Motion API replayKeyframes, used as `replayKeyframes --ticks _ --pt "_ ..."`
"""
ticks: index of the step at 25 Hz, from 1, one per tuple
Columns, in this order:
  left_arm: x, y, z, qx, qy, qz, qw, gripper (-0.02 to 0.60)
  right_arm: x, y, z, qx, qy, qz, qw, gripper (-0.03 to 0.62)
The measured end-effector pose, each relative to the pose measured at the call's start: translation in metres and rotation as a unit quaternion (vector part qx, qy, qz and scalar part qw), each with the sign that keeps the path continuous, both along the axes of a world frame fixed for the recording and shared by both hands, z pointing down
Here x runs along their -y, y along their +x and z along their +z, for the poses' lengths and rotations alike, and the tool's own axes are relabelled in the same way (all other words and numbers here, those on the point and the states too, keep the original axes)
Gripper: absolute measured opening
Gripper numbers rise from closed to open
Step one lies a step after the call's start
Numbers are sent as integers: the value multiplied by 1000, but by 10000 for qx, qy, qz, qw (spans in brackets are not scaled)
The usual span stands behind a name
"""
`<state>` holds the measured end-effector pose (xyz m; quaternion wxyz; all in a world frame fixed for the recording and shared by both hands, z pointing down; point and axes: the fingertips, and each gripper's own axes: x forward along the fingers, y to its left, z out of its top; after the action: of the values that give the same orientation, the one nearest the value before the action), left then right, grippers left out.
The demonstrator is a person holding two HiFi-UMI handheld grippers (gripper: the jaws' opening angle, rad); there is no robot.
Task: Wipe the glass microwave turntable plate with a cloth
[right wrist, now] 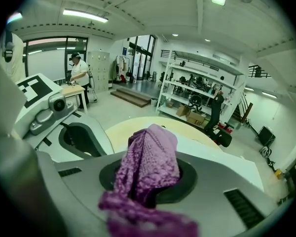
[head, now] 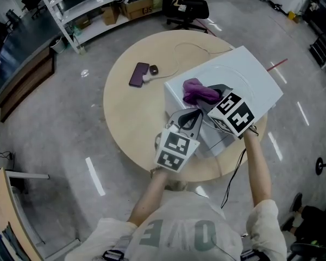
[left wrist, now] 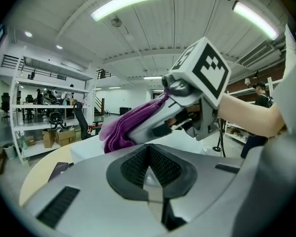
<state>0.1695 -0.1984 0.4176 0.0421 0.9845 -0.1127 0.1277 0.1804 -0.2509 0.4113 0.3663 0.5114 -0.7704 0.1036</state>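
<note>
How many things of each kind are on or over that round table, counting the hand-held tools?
Grippers: 2 (left gripper, right gripper)
Purple cloth: 1
White microwave: 1
Phone: 1
Small dark object beside the phone: 1
White cable: 1
Total: 7

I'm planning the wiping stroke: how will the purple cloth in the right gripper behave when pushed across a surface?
Probably floppy: the purple cloth bunches and droops from the right gripper, so it may fold rather than push flat. Its knitted texture suggests it is light and drags rather than slides.
</note>
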Motion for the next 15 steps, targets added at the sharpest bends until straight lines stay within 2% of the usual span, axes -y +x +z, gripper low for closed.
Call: replayKeyframes --ticks 7,15 --pt "0 -1 -1 35 -29 -46 10000 2 28 23 -1 -107 113 348 9993 48" --pt "-1 0 -2 115 84 -160 9998 2 52 77 -5 -385 259 1070 9932 48"
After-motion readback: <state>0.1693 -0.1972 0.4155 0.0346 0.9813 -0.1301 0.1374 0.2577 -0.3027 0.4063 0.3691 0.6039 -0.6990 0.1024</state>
